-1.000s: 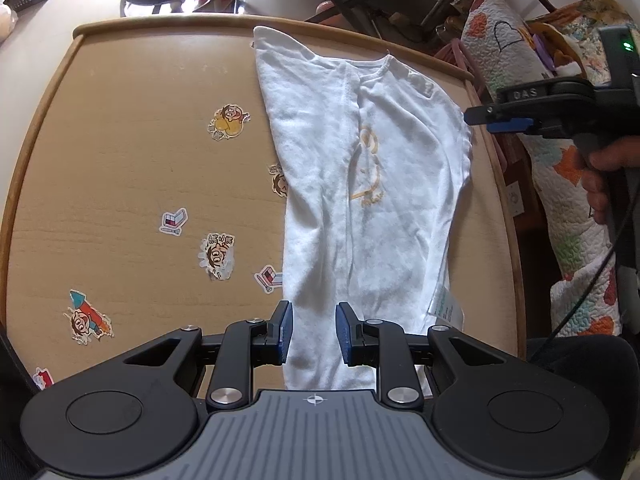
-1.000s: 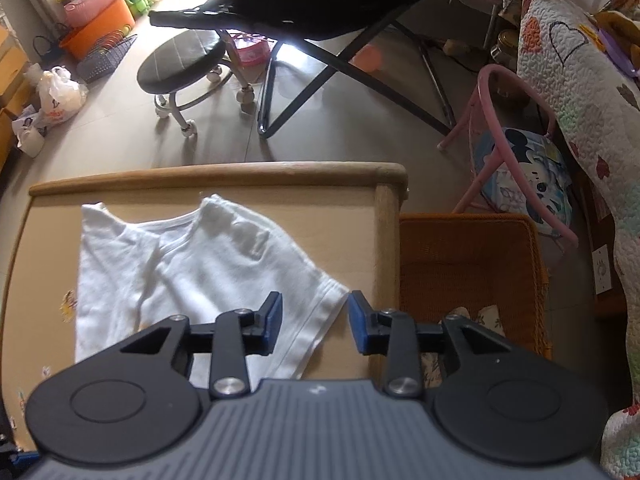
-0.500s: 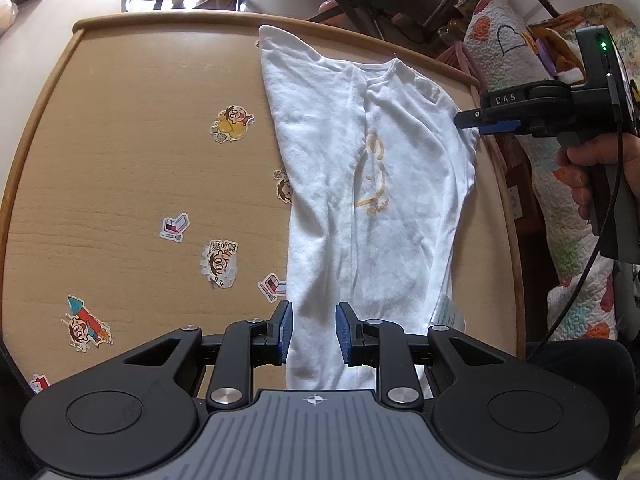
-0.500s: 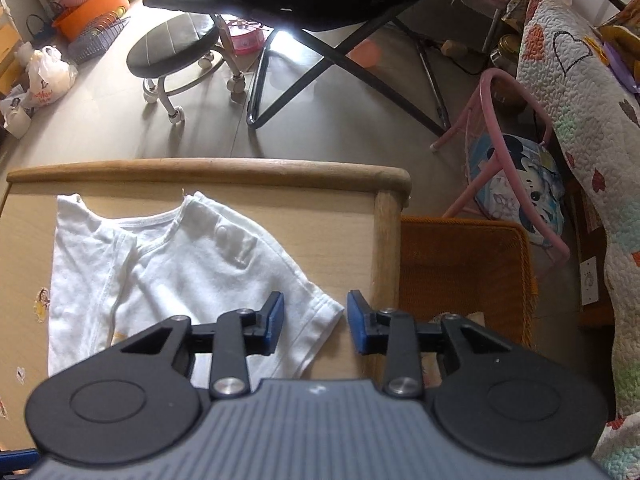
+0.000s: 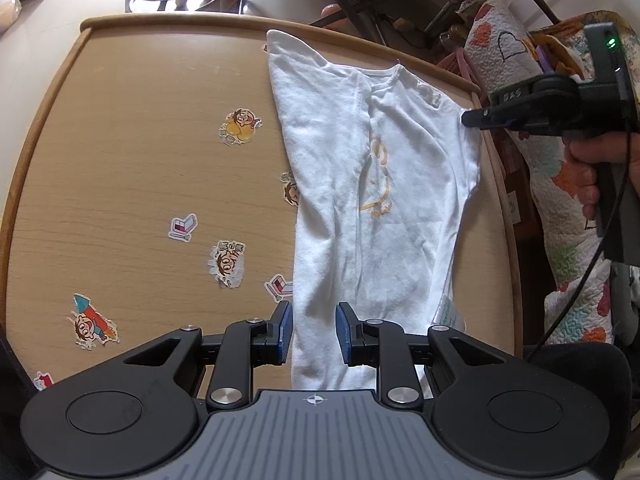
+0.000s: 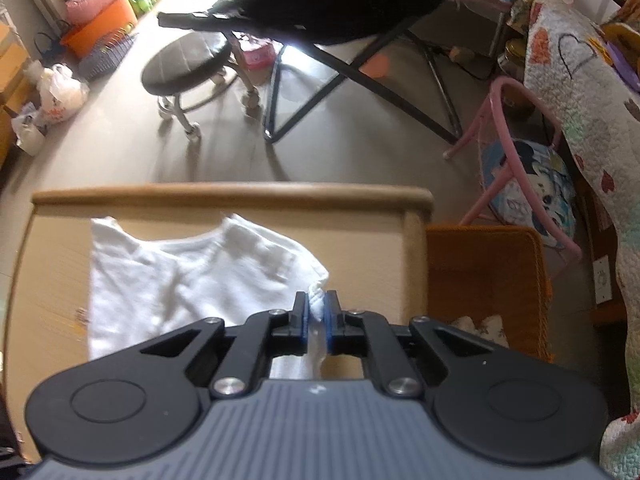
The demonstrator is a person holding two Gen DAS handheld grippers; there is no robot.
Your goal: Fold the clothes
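Right gripper (image 6: 317, 314) pinching the white T-shirt's (image 5: 372, 200) sleeve at the wooden surface's (image 5: 132, 160) right edge.

The shirt lies lengthwise on the right part of the surface, neck at the far end, partly covering cartoon stickers (image 5: 227, 264); the right jaws are closed on bunched sleeve fabric; the left gripper (image 5: 314, 334) sits over the near hem, jaws apart, cloth between them ungripped; an orange basket (image 6: 486, 276) stands beside the surface.

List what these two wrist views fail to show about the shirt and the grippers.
- Shirt hem: left wrist view, hidden behind the left gripper body.
- Care tag text: left wrist view, too small to read.
- Shirt print: faint, design unclear; blurred in the right wrist view.
- Sleeve inside the right gripper: depth of bite hidden by the pads.
- Basket contents: right wrist view, mostly blocked by the gripper body.
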